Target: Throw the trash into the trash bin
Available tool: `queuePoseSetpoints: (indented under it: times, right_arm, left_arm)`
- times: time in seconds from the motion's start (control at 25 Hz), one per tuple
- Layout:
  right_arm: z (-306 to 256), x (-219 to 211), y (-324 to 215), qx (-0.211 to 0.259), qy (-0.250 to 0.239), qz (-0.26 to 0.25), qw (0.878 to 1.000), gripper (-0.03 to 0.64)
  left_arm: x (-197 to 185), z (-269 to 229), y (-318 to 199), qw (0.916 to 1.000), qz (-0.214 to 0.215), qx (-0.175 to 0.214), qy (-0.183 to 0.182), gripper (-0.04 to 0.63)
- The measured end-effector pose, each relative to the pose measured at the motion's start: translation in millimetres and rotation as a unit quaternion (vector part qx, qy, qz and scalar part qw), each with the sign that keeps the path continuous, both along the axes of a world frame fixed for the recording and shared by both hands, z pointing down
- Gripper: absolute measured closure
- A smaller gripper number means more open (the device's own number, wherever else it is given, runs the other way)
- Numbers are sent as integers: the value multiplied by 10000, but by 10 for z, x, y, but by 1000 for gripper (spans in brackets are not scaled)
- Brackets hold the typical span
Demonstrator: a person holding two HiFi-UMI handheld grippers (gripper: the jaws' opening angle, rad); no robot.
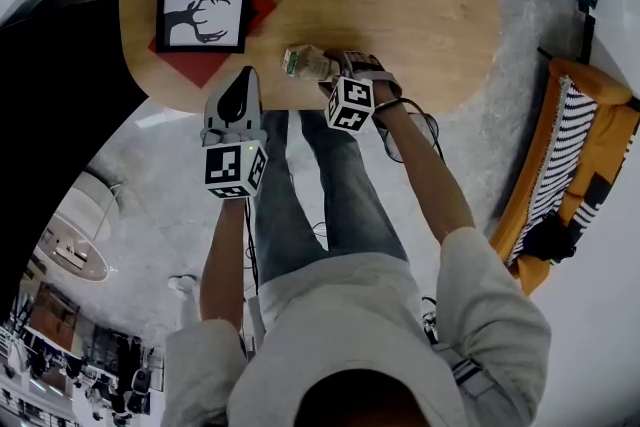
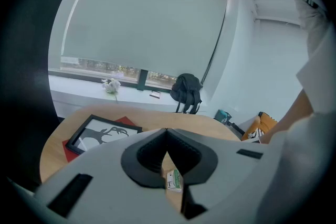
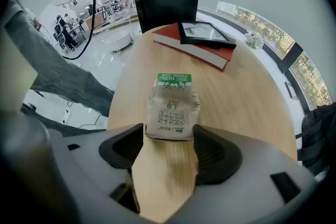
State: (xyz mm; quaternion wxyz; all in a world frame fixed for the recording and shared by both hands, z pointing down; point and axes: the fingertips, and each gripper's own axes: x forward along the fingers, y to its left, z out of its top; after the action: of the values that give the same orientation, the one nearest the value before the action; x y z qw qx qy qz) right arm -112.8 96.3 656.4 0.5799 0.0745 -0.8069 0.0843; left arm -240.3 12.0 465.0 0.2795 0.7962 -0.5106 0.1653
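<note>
Barely started: right gripper point(image 3: 168, 135) jaws wide apart astride the milk carton point(image 3: 172, 107) on the table point(image 3: 247, 97), nothing clamped (left gripper point(image 2: 166, 131) closed, empty), bin unseen.

Oval wooden table point(image 1: 400, 5) bears crumpled carton point(image 1: 305, 63) and red book point(image 1: 185, 68).

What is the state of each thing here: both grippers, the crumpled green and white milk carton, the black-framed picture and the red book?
Crumpled green and white milk carton: lying on the oval wooden table, not gripped.
Right gripper: open, jaw tips astride the carton's end.
Left gripper: shut, empty.
Black-framed picture: lying flat on the red book.
Red book: closed, flat on the table.
</note>
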Motion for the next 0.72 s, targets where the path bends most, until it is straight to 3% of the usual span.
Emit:
queuePoseSetpoints:
  times: [0.24,0.44,0.6,0.72]
  right_arm:
    - [28,-50,-22,-93,-62,158,9998,316]
    - [-62,-6,-105,-63,-289,584,9979,318]
    - [-92,157,-189,-66,-469,1300,9904,319]
    - [-128,351,-271,-137,-705,2218,9725,319]
  left_arm:
    - [36,1,-24,10000,73,-18,-21,577]
    - [132,20,-55,9997,227,-33,-53,577]
    - [326,36,-102,9988,493,-25,-40,577]
    - [515,39,-136,9974,717,-10,-30,577]
